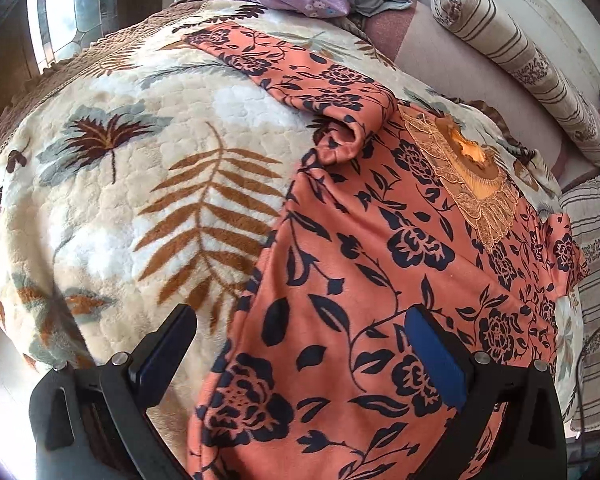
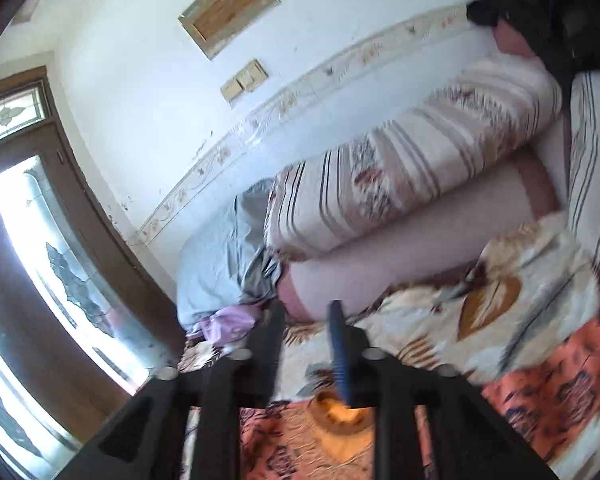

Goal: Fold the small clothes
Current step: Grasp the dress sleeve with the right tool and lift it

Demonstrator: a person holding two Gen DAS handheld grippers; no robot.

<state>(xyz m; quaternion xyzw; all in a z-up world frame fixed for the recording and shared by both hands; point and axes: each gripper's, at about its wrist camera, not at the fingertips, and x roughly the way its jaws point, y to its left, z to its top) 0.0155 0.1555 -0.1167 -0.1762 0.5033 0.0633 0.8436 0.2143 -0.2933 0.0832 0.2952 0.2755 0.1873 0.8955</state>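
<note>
Orange floral garment point(image 1: 364, 264) is being shown spread flat on the leaf-patterned blanket point(image 1: 140, 184) covering the bed, its long axis running from the near hem up to the lace-trimmed neckline point(image 1: 472, 176) at the far right of the left wrist view. One sleeve point(image 1: 292, 68) is being seen stretched away to the upper left, with a fold bunched at the shoulder. The left gripper point(image 1: 300, 344) is being held with its fingers spread wide, one over the bare blanket and the blue-padded one over the garment's lower part; nothing is being gripped between them.

Only in the left wrist view is the whole garment being displayed. In the blurred right wrist view, just the neckline point(image 2: 340, 420) and a patch of orange cloth point(image 2: 560, 380) are being seen, below the right gripper point(image 2: 306, 312), whose fingers are being held narrowly apart with nothing between them. That view alone is presenting the wall point(image 2: 148, 80), the door point(image 2: 40, 220) and the striped bolster point(image 2: 412, 176) side-on, with pale bedding point(image 2: 220, 260) heaped beside it.
</note>
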